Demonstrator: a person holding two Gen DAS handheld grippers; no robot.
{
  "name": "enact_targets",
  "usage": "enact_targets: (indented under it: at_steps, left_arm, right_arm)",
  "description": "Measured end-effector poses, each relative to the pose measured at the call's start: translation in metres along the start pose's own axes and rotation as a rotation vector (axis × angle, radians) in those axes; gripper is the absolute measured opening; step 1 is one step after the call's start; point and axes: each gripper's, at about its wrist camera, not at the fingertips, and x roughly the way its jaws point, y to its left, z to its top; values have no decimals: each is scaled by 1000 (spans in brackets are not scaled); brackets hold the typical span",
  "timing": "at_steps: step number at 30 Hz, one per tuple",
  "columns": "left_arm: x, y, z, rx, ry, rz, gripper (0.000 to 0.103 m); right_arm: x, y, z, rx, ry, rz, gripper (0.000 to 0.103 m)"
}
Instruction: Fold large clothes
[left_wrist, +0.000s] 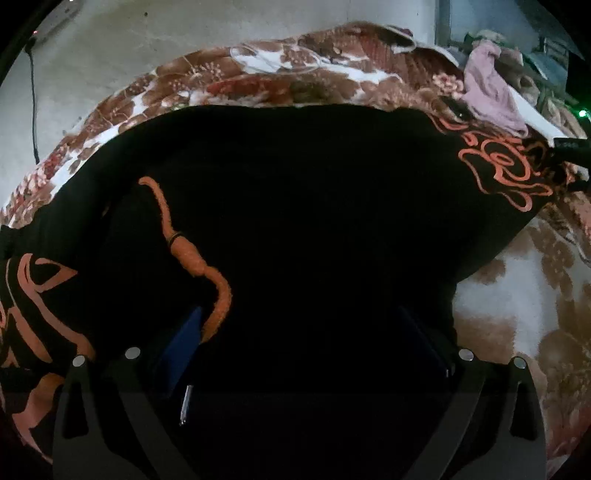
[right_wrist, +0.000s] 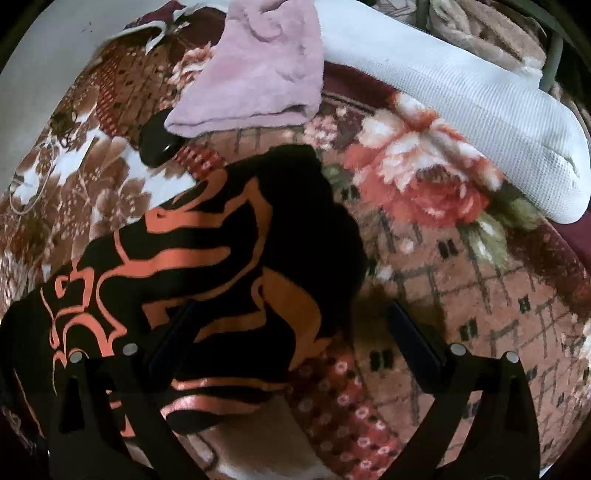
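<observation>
Left tool (left_wrist: 301, 343): fingers spread wide, nothing between them; it hangs low over the black garment, which fills the gap between the fingers in the left wrist view.
Left tool's fingers (left_wrist: 184, 339): dark blue pads, hard to make out against the black cloth; whether they touch the cloth cannot be told.
Right tool (right_wrist: 291, 332): fingers spread wide, gripping nothing; its left finger lies over the garment's printed end, its right finger over bare blanket just beside the garment.
Black garment (left_wrist: 295, 206): a large dark piece with orange printed outlines, spread flat on the floral blanket; it takes up most of the left wrist view. One printed end (right_wrist: 221, 258) reaches into the right wrist view and stops in a rounded black edge.
Orange cord (left_wrist: 192, 258): a fuzzy drawstring with a dark ring on it, lying curved on the garment near the left tool's left finger.
Floral blanket (right_wrist: 424, 184): brown, white and pink flower pattern, under the garment and showing round it on all sides.
Black object (right_wrist: 159, 142): small, glossy, rounded, on the blanket beyond the garment, partly under the pink cloth.
Pink cloth (right_wrist: 266, 66): soft, folded, on the blanket beyond the garment.
White cloth (right_wrist: 461, 99): waffle-textured, lying beyond the garment, beside the pink cloth.
Wall (left_wrist: 147, 40): pale, behind the blanket's far edge, with a dark cable hanging down it.
</observation>
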Motion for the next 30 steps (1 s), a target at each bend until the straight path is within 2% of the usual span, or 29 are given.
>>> enact_targets:
  at_steps: [3, 7, 11, 17, 22, 30]
  left_arm:
    - [2, 1, 0, -4, 3, -9, 99]
    - [5, 0, 1, 6, 4, 5, 99]
    - [6, -1, 1, 10, 5, 13, 99]
    - [6, 0, 1, 11, 8, 13, 99]
    - [8, 0, 2, 9, 5, 16, 99]
    - [8, 0, 2, 6, 17, 12, 99]
  right_arm:
    - [4, 6, 2, -36, 18, -5, 59]
    - [0, 7, 2, -41, 16, 2, 34]
    - [-15, 5, 2, -40, -28, 26, 27]
    - [-59, 32, 0, -192, -124, 27, 23]
    - [-97, 50, -9, -164, -107, 92, 23]
    - [-171, 132, -63, -276, -144, 229, 23]
